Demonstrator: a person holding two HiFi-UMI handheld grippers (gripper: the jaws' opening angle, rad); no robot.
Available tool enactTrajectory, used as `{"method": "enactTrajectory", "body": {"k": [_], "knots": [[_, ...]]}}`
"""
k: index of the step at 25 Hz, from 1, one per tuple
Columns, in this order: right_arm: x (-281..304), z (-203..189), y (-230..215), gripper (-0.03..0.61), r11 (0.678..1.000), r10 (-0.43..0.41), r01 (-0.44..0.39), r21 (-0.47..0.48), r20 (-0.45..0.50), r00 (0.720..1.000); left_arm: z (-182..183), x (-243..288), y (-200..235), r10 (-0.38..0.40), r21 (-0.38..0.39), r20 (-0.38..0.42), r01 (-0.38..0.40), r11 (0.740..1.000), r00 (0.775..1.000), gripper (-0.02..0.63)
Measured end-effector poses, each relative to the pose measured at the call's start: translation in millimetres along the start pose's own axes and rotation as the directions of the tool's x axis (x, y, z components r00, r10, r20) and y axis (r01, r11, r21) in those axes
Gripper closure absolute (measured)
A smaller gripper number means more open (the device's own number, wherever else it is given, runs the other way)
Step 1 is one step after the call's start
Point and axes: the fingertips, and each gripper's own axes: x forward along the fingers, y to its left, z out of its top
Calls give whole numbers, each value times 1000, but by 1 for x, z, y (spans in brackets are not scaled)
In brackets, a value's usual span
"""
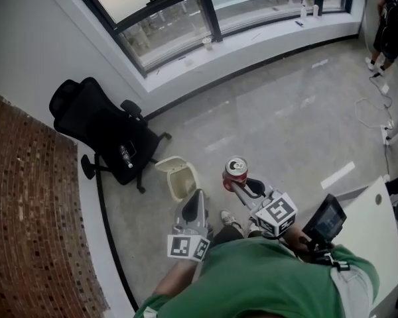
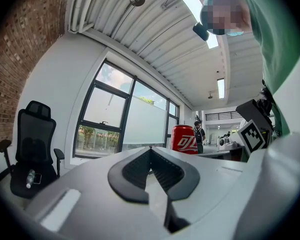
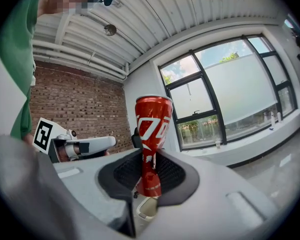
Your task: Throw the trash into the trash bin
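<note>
A person in a green shirt (image 1: 265,277) stands on a grey floor (image 1: 285,111), seen from above. The right gripper (image 1: 239,183) has its jaws clamped on a dented red drink can (image 1: 236,171), held upright in the air near an open cream plastic trash bin (image 1: 162,165) on the floor. The head view shows only the can's top and side. The right gripper view shows white lettering on it, too stylised to read. The left gripper (image 1: 194,203) is empty, its jaws pressed together. A black office chair (image 1: 99,124) stands beyond the bin.
</note>
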Motion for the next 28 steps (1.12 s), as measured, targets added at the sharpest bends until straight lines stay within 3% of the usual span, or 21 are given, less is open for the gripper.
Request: {"method": "enactTrajectory", "body": {"k": [10,18,25,28], "knots": [[75,22,-50,509,999,-25,25,-36,-5,1000,3,75,59,-25,3,29,25,1000,999,606],[137,37,-60,509,998,-12,12,-62,-7,1000,11,99,115,-15,-1,48,15,1000,999,606],[194,43,-43,509,996,61,-64,-66,-44,997,14,93,170,63,-20,48,-62,998,997,606],[216,47,-32,509,989,131,-135,-55,-72,989,11,83,190,146,-44,40,-145,989,988,606]]}}
